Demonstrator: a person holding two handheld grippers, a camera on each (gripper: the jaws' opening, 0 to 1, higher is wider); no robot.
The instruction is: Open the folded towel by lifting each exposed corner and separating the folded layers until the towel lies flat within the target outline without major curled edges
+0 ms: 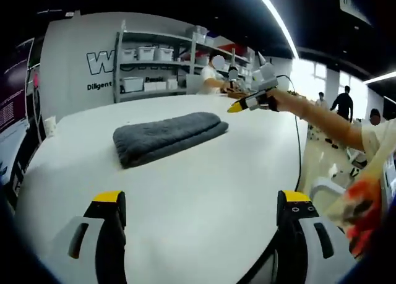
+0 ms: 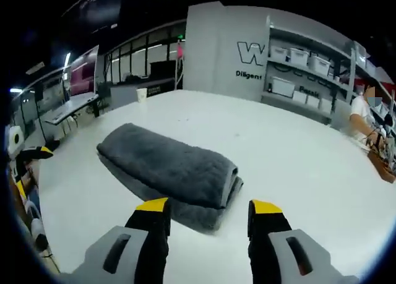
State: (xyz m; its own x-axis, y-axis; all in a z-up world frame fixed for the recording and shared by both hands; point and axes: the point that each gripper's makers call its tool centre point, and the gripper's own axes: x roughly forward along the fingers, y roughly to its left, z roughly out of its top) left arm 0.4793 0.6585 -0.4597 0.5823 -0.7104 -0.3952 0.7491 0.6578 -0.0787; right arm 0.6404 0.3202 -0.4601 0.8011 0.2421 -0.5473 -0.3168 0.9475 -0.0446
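A dark grey towel (image 1: 168,137) lies folded in thick layers on the white table (image 1: 204,172), well ahead of my left gripper (image 1: 202,200), which stands open and low over the near edge with nothing between its yellow-tipped jaws. Across the table, a person's outstretched arm holds my right gripper (image 1: 247,102) above the far right rim. In the right gripper view the towel (image 2: 166,165) lies just beyond my open right gripper (image 2: 210,208), its folded end facing the jaws. My left gripper (image 2: 28,163) peeks in at the left edge.
A white cup (image 1: 49,124) stands at the table's far left rim. Shelves with white bins (image 1: 154,67) line the back wall. A seated person (image 2: 365,114) works at the table's far side, and other people stand on the right beyond the table.
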